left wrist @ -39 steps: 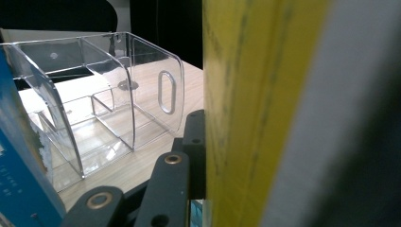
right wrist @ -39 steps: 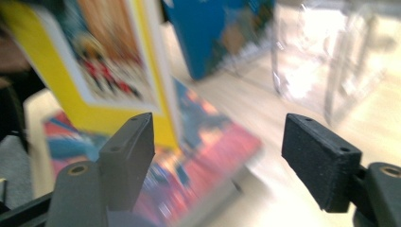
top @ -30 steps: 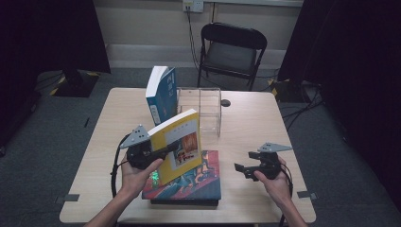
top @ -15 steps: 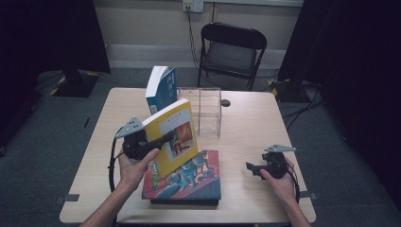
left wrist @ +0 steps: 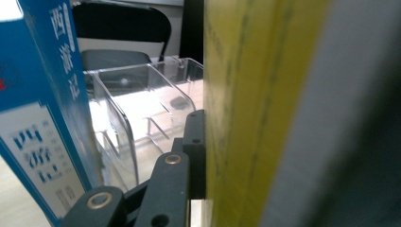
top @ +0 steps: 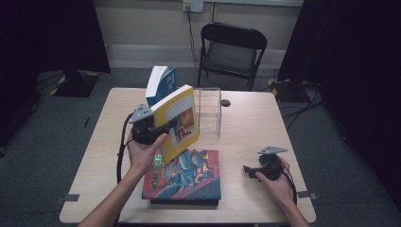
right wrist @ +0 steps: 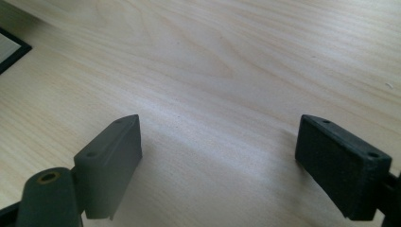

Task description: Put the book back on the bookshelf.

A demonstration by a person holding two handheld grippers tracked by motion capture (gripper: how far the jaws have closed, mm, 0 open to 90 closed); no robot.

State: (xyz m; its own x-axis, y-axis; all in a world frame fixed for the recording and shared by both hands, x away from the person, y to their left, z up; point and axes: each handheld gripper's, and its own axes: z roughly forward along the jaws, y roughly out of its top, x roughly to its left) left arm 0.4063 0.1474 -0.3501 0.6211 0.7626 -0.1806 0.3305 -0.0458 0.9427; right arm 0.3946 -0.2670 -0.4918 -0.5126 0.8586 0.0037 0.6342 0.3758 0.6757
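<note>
My left gripper (top: 163, 128) is shut on a yellow book (top: 183, 118), held nearly upright above the table (top: 246, 127). In the left gripper view one black pad (left wrist: 196, 146) presses the yellow cover (left wrist: 241, 118); the other jaw is hidden behind the book. A blue book (top: 161, 84) stands just beyond it, beside a clear plastic book stand (top: 209, 111). The blue book (left wrist: 38, 118) and the stand (left wrist: 142, 99) lie close ahead of the jaws. My right gripper (top: 249, 171) stands open and empty low over bare wood (right wrist: 213, 56) at the near right.
A colourful book (top: 189, 176) lies flat on a black one (top: 184, 202) at the table's front middle. A small dark object (top: 226, 102) sits behind the stand. A black folding chair (top: 231, 47) is beyond the far edge. Dark curtains flank the room.
The left gripper carried the yellow book up and away from the person, toward the blue book, and the book stands more upright. The right hand sank a little toward the table.
</note>
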